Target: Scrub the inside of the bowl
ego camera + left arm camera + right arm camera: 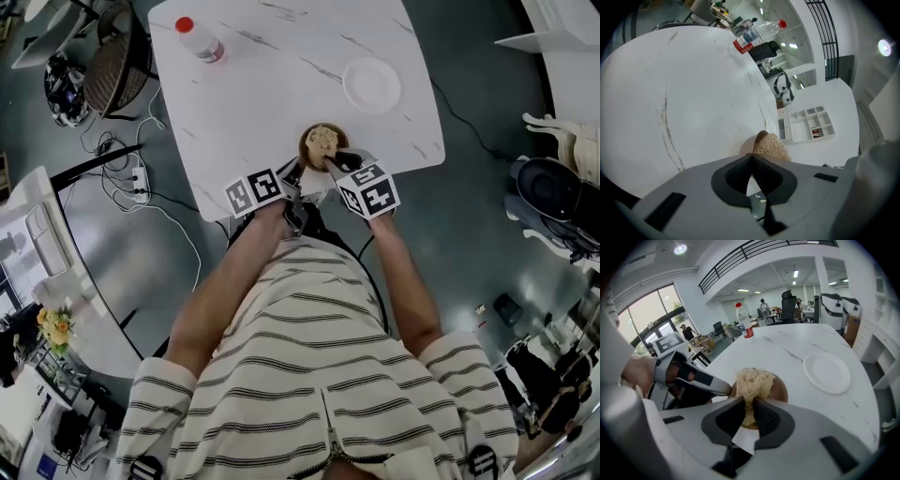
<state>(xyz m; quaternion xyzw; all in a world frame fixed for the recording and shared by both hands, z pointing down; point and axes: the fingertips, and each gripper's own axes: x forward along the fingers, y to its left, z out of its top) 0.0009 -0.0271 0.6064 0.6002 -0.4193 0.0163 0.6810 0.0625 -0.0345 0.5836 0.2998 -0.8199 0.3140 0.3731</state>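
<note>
A small brown bowl [308, 152] stands near the front edge of the white marble table [272, 94]. A beige fibrous scrubber [322, 141] fills its inside. My right gripper [331, 165] is shut on the scrubber [750, 380] and holds it down in the bowl [781, 390]. From the left, my left gripper [301, 170] is shut on the bowl's rim [757, 139], with the scrubber [772, 146] just behind it. In the right gripper view the left gripper [712, 387] meets the bowl's left rim. The bowl's bottom is hidden under the scrubber.
A white plate [371, 84] lies on the table beyond the bowl to the right. A bottle with a red cap [200, 39] stands at the far left corner. A chair [117, 56] and cables sit on the floor to the left.
</note>
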